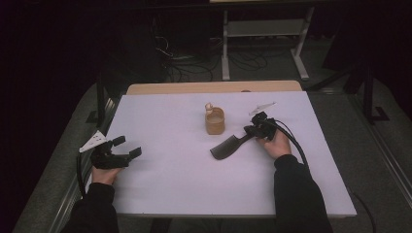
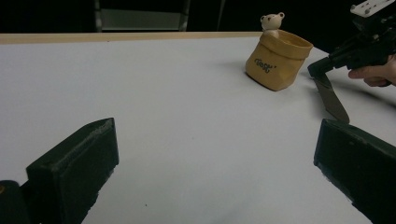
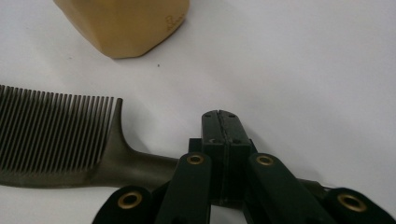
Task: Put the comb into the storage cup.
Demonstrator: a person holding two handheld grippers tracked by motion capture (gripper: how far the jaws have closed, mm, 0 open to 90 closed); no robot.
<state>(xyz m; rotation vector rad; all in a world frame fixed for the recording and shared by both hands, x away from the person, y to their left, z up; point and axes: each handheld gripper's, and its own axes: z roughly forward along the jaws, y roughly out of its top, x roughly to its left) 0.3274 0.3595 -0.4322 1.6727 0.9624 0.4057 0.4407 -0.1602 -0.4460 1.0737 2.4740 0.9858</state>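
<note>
High view: right gripper fingers clamp the comb handle on the surface; tan pouch stands nearby. Left gripper fingers stand wide, holding nothing.

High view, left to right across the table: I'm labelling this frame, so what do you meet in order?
Left gripper, fingers open over bare table → tan pouch-shaped cup with a small bear figure on its rim → dark comb, handle leading right → right gripper, fingers closed at the comb's handle.
</note>
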